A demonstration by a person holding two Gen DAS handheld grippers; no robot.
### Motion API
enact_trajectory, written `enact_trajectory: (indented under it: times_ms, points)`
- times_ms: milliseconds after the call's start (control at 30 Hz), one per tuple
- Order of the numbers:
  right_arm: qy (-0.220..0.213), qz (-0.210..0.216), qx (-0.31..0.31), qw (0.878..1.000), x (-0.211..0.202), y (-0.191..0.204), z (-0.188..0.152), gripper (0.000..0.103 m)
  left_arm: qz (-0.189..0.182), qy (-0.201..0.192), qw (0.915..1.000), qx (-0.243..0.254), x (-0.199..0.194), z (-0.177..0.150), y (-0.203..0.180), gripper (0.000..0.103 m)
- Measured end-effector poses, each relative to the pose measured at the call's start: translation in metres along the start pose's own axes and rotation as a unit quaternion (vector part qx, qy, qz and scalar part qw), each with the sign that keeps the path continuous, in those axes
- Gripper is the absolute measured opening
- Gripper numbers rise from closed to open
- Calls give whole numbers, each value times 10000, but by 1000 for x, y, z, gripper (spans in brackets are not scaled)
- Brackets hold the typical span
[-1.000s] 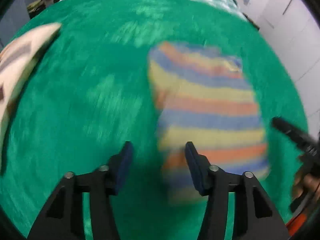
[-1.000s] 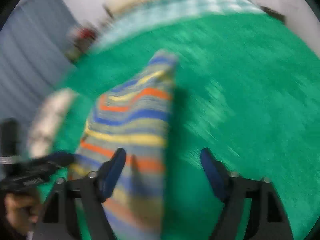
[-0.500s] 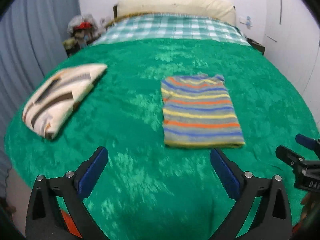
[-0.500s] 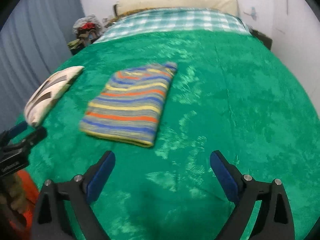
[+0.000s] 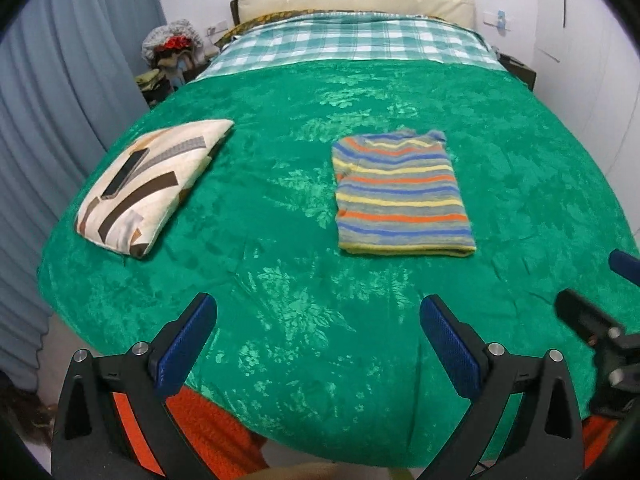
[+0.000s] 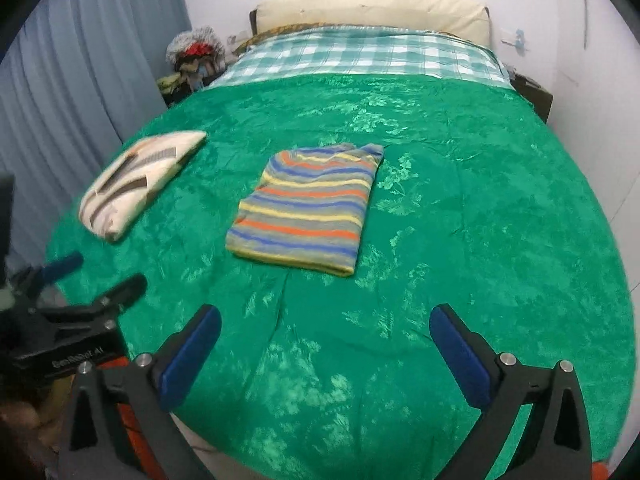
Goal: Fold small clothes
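Blue pads [image 5: 184, 346] on my left gripper [image 5: 318, 328] stand wide apart and hold nothing. Only the green blanket [image 5: 280, 280] shows between them. My right gripper [image 6: 325, 338] is opening its jaws to their widest, and nothing is between them either. In the right view, my left gripper pokes in at 8 o'clock. In the left view, my right gripper pokes in at 4 o'clock.

Farther out, at 1 o'clock in the left view, the striped shirt [image 5: 400, 196] lies folded flat on the blanket, well apart from both grippers. In the right view it sits near the middle, at about 12 o'clock. A patterned pillow [image 5: 150, 184] lies at 10 o'clock, well apart from the shirt. Past them is a checked sheet [image 5: 352, 44], then a cream headboard [image 5: 356, 0] at the wall. A grey curtain [image 5: 60, 100] hangs at 9 o'clock.
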State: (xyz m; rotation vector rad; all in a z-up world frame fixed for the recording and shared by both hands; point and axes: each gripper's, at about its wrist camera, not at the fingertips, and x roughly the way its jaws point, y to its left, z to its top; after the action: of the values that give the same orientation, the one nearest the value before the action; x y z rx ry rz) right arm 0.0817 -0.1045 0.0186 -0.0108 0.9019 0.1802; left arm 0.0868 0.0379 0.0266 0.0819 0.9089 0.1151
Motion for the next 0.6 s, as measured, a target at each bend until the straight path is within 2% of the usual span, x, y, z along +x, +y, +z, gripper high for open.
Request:
enact_trajectory:
  times_ms: [133,367,500,600]
  points:
    - [88,-97,-201,9997,-6,12,0,103,-54,77,10000,1,-1,0,-1,102]
    - [233,-272,-105,9993,-13,14,-1,103,-103,137,9998,-46,-2,-1,-2,103]
    - [167,-384,-104,9991,-20,15,2,103,-112,208,9996,144,-1,3,-7,103]
    - [172,-465,-109,9987,-22,16,3,103,-121,123,9995,274,-9,7,-12,102]
